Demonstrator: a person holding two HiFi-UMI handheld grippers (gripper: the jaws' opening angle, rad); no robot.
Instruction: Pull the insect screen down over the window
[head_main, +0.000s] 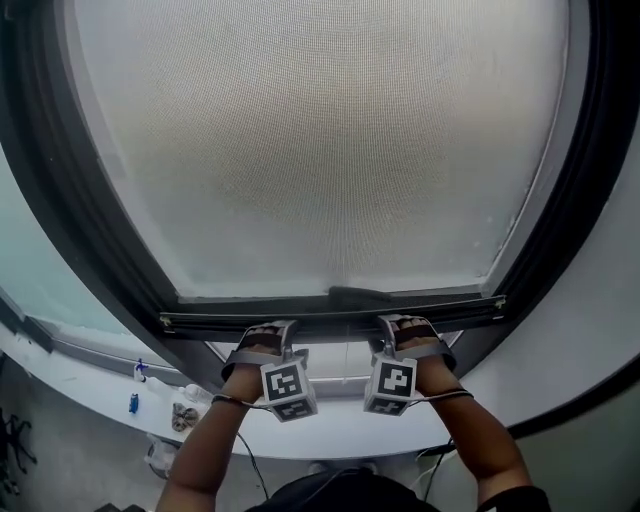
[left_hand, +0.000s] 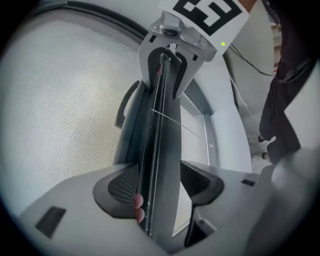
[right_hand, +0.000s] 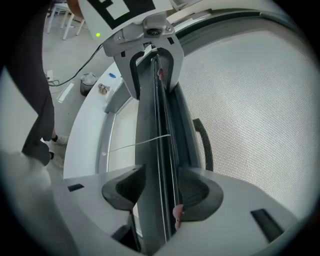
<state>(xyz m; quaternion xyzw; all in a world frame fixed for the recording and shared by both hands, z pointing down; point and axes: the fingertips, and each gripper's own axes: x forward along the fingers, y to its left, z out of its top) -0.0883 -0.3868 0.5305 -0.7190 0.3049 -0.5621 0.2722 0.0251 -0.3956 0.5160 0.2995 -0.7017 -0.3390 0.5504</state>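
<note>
The insect screen (head_main: 320, 140) of pale mesh covers most of the window. Its dark bottom bar (head_main: 330, 318) runs level just above both grippers, with a dark handle (head_main: 360, 296) at its middle. My left gripper (head_main: 270, 332) and right gripper (head_main: 405, 328) hold this bar from below, side by side. In the left gripper view the bottom bar (left_hand: 160, 150) runs between the pads of the left gripper (left_hand: 160, 186) to the right gripper (left_hand: 170, 57). In the right gripper view the bottom bar (right_hand: 159, 150) sits between the pads of the right gripper (right_hand: 161, 189). A thin cord (right_hand: 135, 145) leaves the bar.
A dark window frame (head_main: 90, 250) surrounds the screen. Below lies a white sill (head_main: 90, 378) with a small blue bottle (head_main: 133, 403) and other small items. The person's dark clothing (left_hand: 287, 100) fills one side of each gripper view. A cable (head_main: 250, 455) hangs from the left gripper.
</note>
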